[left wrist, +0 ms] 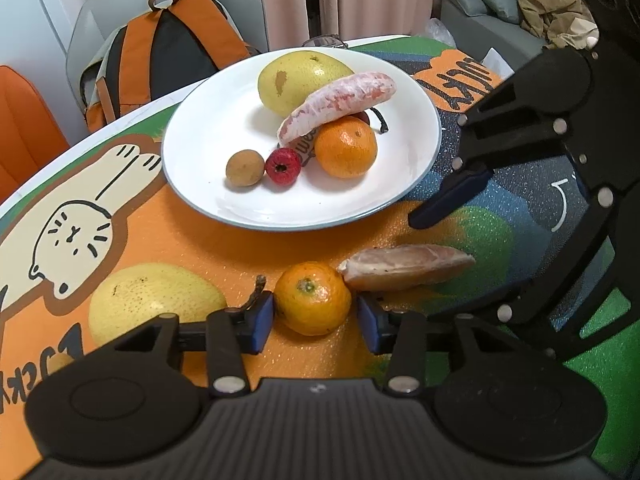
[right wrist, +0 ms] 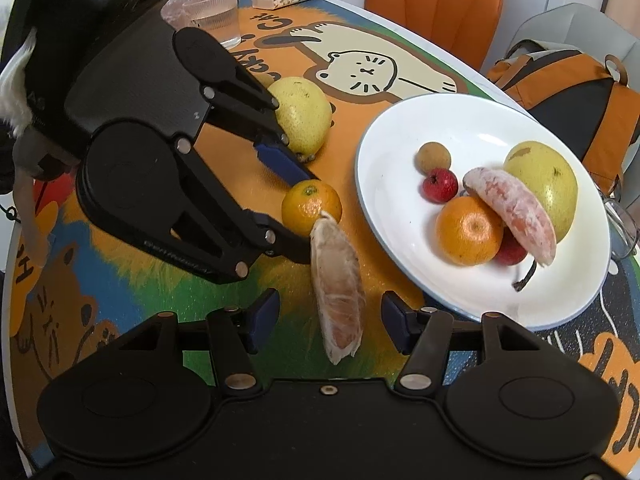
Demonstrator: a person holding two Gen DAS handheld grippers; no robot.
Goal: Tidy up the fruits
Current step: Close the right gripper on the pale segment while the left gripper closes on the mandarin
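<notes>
The fruits are split between two spots: a white plate point(left wrist: 188, 184) far across the tabletop point(left wrist: 224, 248) carries a pomelo point(left wrist: 296, 76), a peeled pomelo segment point(left wrist: 340, 100), an orange point(left wrist: 346, 148), a red hawthorn-like fruit point(left wrist: 282, 166) and a small brown longan point(left wrist: 245, 168), while three pieces lie loose on the printed mat nearer the hands.

The left gripper point(left wrist: 316, 320) straddles a small tangerine point(left wrist: 312, 298), its blue fingers point(left wrist: 262, 322) just off either flank, spread and not pressing, so the fruit rests on the mat. The right gripper point(right wrist: 330, 318) stands likewise around a loose pomelo wedge point(right wrist: 338, 284), fingers point(right wrist: 394, 324) parted with clear gaps on both sides; nothing is gripped. The wedge's tip touches the tangerine, which probably explains the paired approach: each tool lines up on its own piece.

A second yellow pomelo point(left wrist: 152, 300) sits just left of the tangerine, beside the left finger, with a dried stem point(left wrist: 256, 292) between them, so that side is crowded. The plate's near rim lies close beyond both loose pieces, and its near-left part is bare, the likeliest landing room. The far tabletop edge, a backpack point(left wrist: 160, 52) on a chair and a drinking glass point(right wrist: 216, 16) stand well apart.
</notes>
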